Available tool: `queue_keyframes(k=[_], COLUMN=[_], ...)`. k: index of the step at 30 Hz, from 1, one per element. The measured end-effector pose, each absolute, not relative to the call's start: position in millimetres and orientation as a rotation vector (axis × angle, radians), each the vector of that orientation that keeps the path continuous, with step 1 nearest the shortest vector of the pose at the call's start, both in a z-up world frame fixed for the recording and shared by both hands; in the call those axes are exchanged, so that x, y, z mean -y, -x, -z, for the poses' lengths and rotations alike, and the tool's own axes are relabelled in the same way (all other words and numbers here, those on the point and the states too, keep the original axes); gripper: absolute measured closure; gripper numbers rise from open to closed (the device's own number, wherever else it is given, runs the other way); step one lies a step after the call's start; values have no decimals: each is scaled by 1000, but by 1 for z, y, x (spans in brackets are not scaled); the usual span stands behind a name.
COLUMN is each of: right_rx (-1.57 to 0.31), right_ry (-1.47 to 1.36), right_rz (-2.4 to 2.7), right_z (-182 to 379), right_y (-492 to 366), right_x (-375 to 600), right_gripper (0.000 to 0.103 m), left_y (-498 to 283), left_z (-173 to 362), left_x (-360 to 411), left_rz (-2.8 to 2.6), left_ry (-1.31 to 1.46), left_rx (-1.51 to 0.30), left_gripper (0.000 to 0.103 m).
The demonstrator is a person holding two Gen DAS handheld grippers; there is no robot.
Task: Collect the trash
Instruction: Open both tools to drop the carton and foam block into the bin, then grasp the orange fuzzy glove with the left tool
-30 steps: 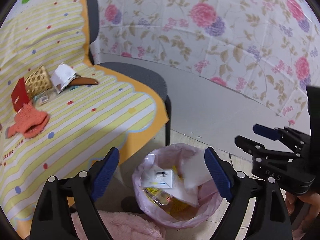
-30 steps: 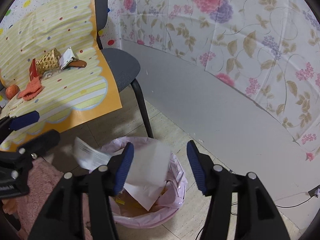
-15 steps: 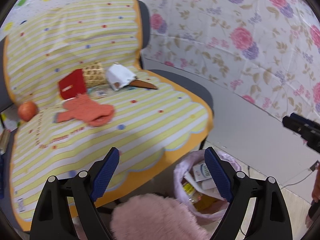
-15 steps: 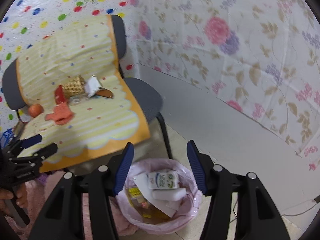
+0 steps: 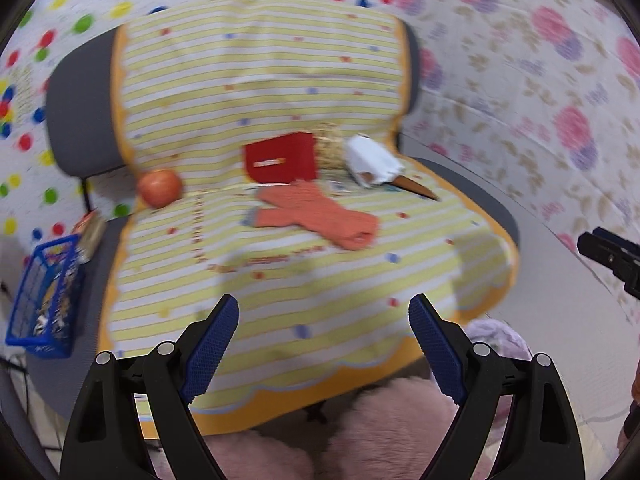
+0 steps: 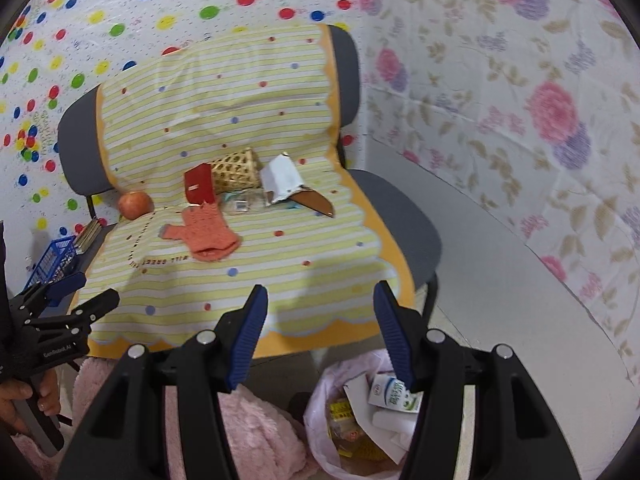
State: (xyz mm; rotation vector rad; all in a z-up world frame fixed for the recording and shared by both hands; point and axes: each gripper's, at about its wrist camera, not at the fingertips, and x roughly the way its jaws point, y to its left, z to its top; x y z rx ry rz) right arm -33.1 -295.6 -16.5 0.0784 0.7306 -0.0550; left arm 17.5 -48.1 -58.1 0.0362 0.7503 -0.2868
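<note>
Your left tool (image 5: 324, 332) and right tool (image 6: 320, 320) gape empty; bin bag (image 6: 332, 384) part-filled, white wrapper (image 6: 282, 179) remains on chair (image 6: 400, 216).

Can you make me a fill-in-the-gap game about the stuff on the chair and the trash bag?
1. The round reddish apple sits on the ______ side of the striped yellow cloth, as the pictures show it.
2. The orange knitted glove lies just in front of the small ______ box.
3. The white milk carton is inside the ______ plastic bag.
4. Both the left claw and right claw hold ______.

Missing words: left; red; pink; nothing
</note>
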Motion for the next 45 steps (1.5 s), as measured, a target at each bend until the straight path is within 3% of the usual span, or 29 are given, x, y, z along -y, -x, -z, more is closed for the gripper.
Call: queue_keyframes(k=[9,24,29,37,40,43,45], right_rx=[-738,-748,-763,-785,-791,-796,-801], right_ry=[-37,-18,-24,-75,-77,-78,-84], right_rz=[-6,46,46,43,43,43,41], right_z=[24,54,63,71,72,72,72], right_y=[-16,-74,-85,-92,-91,-87,-84], right_x=[274,291,299,310,310,310,310], right_gripper=[46,45,61,61,61,61,61], left_y=[-46,-143,-176,-219,-220,-209,-200], left_z=[57,98,112,142,144,139,134], left_x=[19,75,101,120,124,121,116], left_rz=[196,203,193,150,124,134,170], left_ry=[2,2,-19,-46,-86,-108,-109], left_rx=[-751,-839,-868,-983,-969,-940,-923], left_gripper=[16,16,16,18,30,56,87])
